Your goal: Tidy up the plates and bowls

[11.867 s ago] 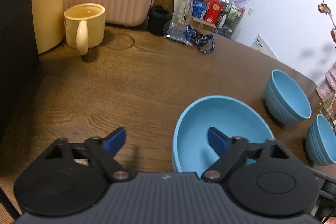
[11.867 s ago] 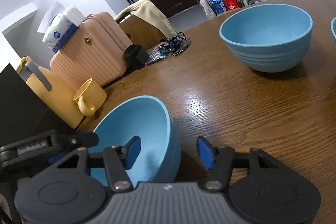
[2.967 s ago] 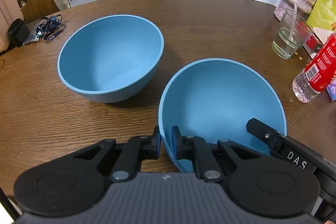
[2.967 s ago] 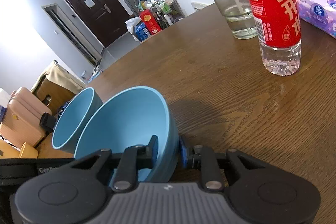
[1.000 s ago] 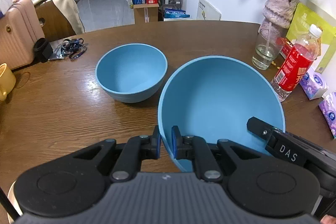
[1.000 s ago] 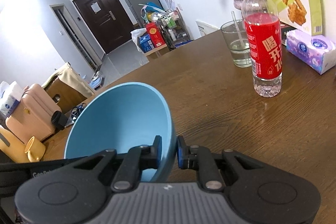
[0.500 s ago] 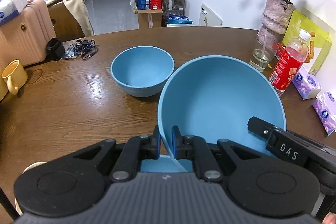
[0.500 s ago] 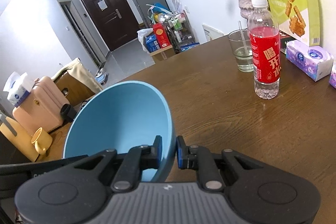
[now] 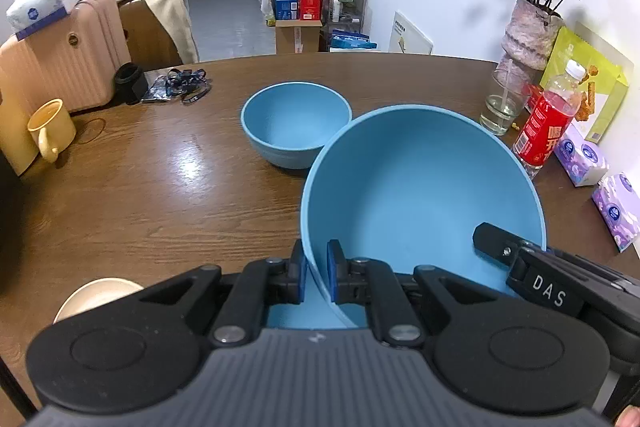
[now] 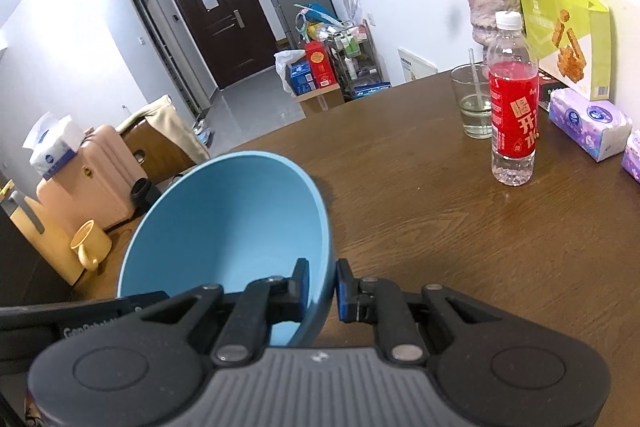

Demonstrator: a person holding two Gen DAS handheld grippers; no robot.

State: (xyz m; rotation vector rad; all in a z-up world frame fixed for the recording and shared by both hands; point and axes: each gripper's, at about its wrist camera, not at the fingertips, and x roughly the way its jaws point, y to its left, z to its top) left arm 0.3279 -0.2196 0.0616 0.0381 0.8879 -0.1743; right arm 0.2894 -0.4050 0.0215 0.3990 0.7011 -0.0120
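Here a big blue bowl [image 9: 420,195] is held up over the worktop [image 9: 160,195] by two claws.

Its near rim is pinched by the left claw [image 9: 317,277] and its other side by the right claw [image 10: 322,285], both pressed tight on the thin wall. For a good job, the bowl should be kept level, both pinches kept firm, and it should be lowered slowly into another bowl so they nest. Under the left claw a bit more blue is seen, but what it is cannot be told, and a cream plate [image 9: 98,297] is half hidden. Farther off, a second blue bowl [image 9: 296,125] is set on the worktop.
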